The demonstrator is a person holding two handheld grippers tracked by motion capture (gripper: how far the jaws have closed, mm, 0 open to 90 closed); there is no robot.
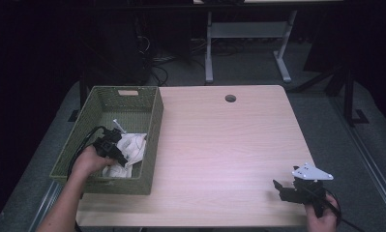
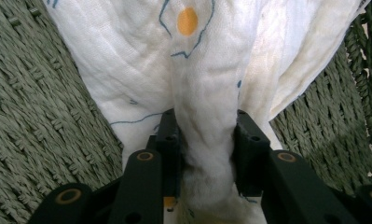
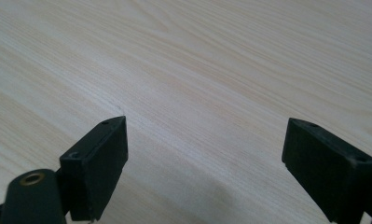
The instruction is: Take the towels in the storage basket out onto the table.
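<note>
At the left edge of the pale wooden table point(image 1: 229, 145) stands a green woven basket point(image 1: 152, 145), and the white printed cloth point(image 1: 132, 147) lies inside it, against its right wall, under the person's left hand. The left gripper point(image 2: 206, 135) has its jaws clamped on a bunched fold of this cloth, which runs away from the jaws along their own direction. The right gripper point(image 1: 282, 189) rests well apart at the table's near right corner, jaws wide apart over bare wood; behind the table the room is dark, with a grey floor.
</note>
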